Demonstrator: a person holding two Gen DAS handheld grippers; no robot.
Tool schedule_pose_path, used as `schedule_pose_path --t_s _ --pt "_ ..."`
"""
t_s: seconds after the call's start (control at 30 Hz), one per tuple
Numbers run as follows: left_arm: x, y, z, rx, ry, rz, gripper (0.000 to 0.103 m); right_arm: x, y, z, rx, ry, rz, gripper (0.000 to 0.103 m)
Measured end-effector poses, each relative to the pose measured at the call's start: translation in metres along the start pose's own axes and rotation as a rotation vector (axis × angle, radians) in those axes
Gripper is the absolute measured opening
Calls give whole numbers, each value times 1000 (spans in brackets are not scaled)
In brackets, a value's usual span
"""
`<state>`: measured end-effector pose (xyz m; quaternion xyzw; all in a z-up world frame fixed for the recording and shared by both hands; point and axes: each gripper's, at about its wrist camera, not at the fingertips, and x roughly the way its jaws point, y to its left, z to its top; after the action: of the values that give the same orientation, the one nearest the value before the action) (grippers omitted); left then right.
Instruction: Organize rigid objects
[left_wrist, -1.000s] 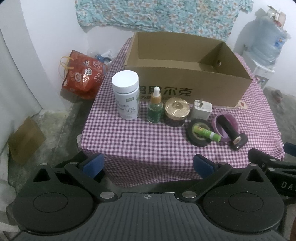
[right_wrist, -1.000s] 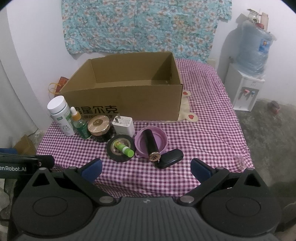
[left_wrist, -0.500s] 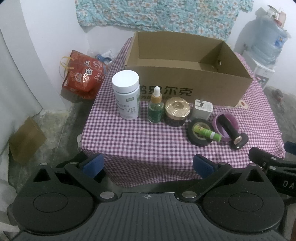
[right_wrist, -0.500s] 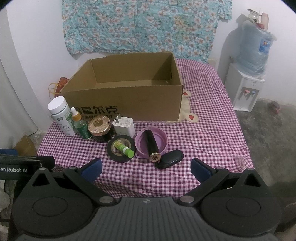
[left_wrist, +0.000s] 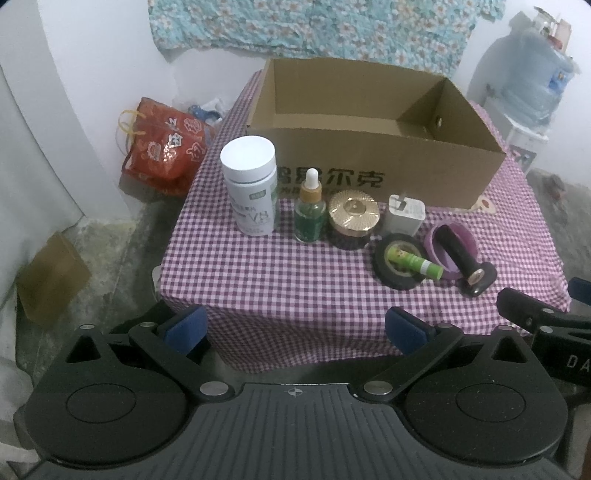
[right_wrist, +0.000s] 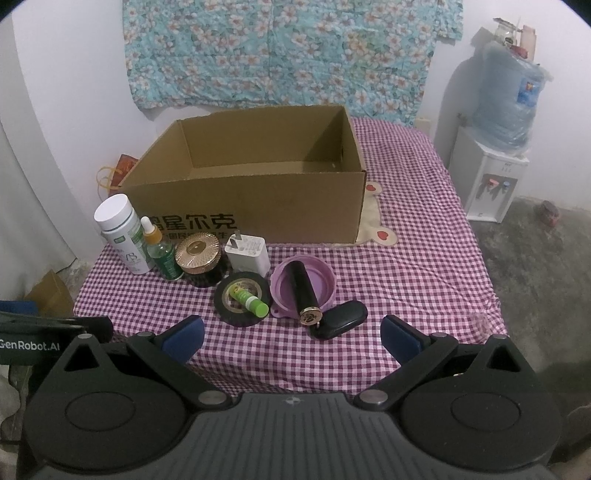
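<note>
Cardboard box (right_wrist: 243, 206): one, sitting open and empty at the back of the checked table (right_wrist: 417, 280).
Left gripper (left_wrist: 293, 328): hovering off the table's near edge, jaws spread, holding nothing.
Right gripper (right_wrist: 291, 334): hovering likewise, jaws spread and empty.
Items waiting: one white bottle (left_wrist: 252, 190), one dropper bottle (left_wrist: 310, 214), one gold-lidded jar (left_wrist: 352, 218), one charger (left_wrist: 404, 218), one tape roll (left_wrist: 397, 266) with one green tube (left_wrist: 413, 261) lying across it, one purple bowl (right_wrist: 304, 288) with one black cylinder (right_wrist: 304, 293) across it, one black fob (right_wrist: 340, 324).
Advice: probably start with an upright piece, closing on its middle, lifting straight, then lowering inside the box.
</note>
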<state>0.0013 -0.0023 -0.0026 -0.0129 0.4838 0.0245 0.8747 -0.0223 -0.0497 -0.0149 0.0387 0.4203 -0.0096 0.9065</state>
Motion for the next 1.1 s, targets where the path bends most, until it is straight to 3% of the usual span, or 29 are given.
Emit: schedule_pose_path --t_s 0.67,0.87,1.1 --pt "17 -3 3 13 31 -7 103 17 -2 2 18 36 9 103" --pt "20 -17 7 79 -12 -75 103 18 -17 3 43 27 7 103" --pt "27 -50 12 217 -69 -169 103 20 -59 5 163 0 -21 103"
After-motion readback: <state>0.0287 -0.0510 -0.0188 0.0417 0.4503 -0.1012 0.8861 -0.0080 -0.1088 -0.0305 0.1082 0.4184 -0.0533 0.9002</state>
